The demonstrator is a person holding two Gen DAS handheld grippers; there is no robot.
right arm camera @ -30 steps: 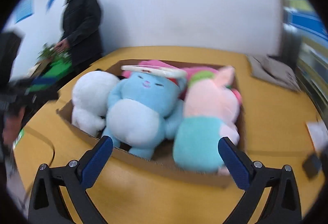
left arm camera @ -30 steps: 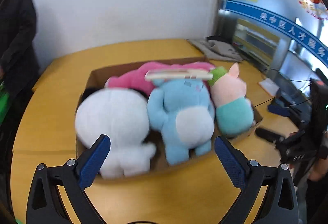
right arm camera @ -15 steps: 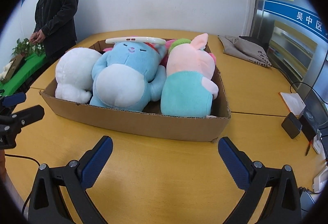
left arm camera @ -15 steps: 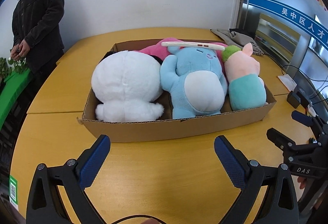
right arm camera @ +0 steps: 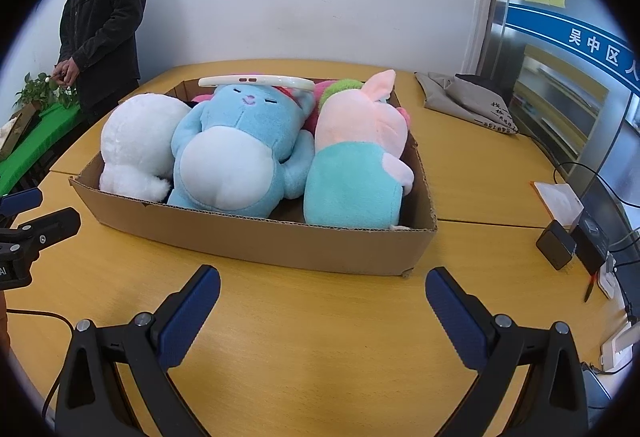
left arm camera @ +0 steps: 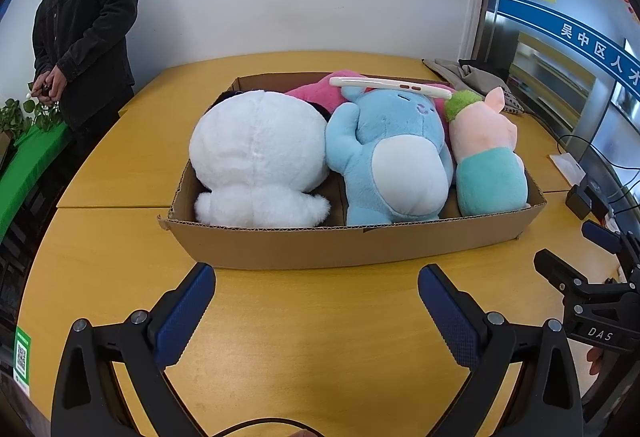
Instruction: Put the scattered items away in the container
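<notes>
Both the left gripper and right gripper hang empty, jaws apart, because the toys already fill the box ahead.

Each handheld gripper — left gripper and right gripper — has a black angular frame with triangular cut-outs, silver screws at the pivots, and fingers faced with dark blue textured pads; white "DAS" lettering marks the right unit's body, and a thin black cable trails from the left one
</notes>
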